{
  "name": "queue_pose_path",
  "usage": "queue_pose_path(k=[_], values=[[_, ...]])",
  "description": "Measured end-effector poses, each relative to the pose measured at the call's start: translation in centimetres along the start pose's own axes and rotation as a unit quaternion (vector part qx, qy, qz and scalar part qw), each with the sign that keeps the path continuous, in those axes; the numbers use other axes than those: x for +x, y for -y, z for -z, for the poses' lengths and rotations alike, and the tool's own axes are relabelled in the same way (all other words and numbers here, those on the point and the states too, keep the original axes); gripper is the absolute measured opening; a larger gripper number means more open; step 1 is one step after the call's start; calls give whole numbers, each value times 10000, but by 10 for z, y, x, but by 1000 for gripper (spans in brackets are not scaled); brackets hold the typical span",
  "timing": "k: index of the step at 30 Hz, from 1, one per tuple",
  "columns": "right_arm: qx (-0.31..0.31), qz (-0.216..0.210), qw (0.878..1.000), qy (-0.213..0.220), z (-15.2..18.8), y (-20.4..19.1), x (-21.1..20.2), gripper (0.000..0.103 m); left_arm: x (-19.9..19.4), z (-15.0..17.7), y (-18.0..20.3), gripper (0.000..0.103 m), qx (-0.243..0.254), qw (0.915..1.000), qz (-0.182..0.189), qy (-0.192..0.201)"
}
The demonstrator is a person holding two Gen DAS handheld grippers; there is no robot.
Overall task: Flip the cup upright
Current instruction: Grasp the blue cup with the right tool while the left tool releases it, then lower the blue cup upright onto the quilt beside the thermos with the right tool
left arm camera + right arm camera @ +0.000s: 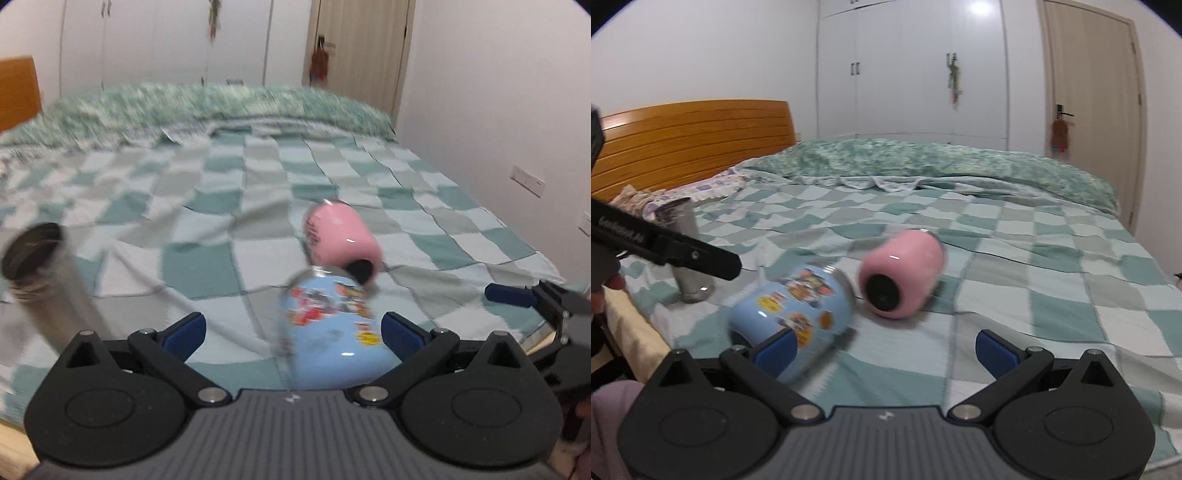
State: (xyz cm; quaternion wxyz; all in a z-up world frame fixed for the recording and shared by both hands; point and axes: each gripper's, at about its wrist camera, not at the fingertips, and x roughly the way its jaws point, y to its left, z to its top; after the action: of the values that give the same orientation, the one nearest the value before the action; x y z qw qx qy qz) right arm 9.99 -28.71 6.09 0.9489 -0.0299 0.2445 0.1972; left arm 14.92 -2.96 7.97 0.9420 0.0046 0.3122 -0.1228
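From the left wrist camera, the left gripper (pixel 293 330) has its blue-padded fingers spread wide apart, holding nothing. Between them lies the light-blue cartoon-sticker cup (pixel 328 325) on its side, its long axis running away from the camera and slightly leftward, metal rim at the far end, base toward the gripper; whether the right pad touches it cannot be told through the blur. Just beyond, the pink cup (pixel 340 236) also lies on its side, its black-capped base turned to the near right, close against the blue one. At the left edge stands a stainless-steel tumbler (pixel 40 273), mouth up, smeared by motion. All rest on a teal-and-white checkered bedspread (pixel 229 177), with a rumpled green quilt (pixel 221 103) behind, then white wardrobe doors (pixel 166 37) and a beige door (pixel 362 48). The right gripper's tips (pixel 524 295) show at the right edge.

From the right wrist camera, the right gripper (pixel 886 345) is likewise wide open and empty above the bedspread (pixel 1052 277). The blue cup (pixel 792 306) lies at lower left behind the left finger, rim pointing up-right. The pink cup (pixel 903 271) shows its black base to the camera. The tumbler (pixel 687 251) stands upright at left, near the orange wooden headboard (pixel 694 140).
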Motion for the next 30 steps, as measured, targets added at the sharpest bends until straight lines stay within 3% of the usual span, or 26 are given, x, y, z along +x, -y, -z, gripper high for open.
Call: queue_pose_path(k=[5,14,30], values=[[221,-270,9988,-341,-24,-22,25,103,-10,17,-35,103,-58,9990,-389,220],[870,-221,9890,-1177,-53,-45,81,103,-7,41,-83,103,-185,9980,-561,219],[2249,-9,9492,-2203,-62,-33,147,101,5,54,-109,103,-159,9973,-553,448]])
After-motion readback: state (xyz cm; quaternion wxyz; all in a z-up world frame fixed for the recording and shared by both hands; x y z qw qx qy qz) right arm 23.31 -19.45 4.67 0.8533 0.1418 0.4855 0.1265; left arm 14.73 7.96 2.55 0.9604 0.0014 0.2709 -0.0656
